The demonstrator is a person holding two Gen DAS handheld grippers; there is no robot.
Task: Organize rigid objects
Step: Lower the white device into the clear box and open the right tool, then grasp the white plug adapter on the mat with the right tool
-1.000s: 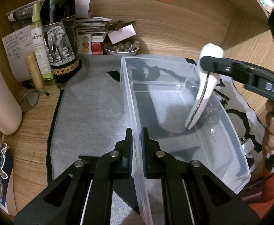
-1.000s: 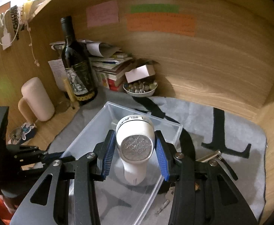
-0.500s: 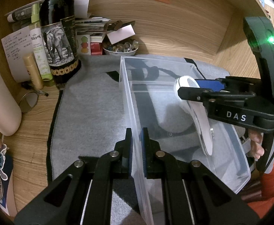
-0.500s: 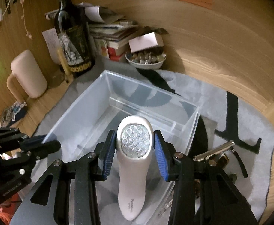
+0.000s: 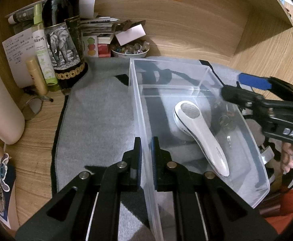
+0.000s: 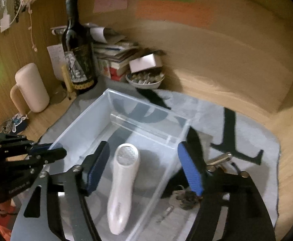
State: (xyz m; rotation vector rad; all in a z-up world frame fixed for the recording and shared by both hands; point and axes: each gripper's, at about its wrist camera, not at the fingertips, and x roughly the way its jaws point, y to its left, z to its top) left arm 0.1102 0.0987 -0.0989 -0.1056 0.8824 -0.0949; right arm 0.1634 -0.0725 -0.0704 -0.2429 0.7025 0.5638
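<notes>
One shaver [image 5: 200, 132] in one bin [image 5: 256, 160]

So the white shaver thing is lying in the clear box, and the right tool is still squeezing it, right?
Not quite. The white shaver does lie in the clear box, but the right tool is open, its fingers apart on either side and not touching it. The right wrist view shows this.

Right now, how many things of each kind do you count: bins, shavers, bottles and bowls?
Bin: 1
Shaver: 1, lying in the bin
Wine bottle: 1
Green spray bottle: 1
Bowl: 1
Total: 5
</notes>
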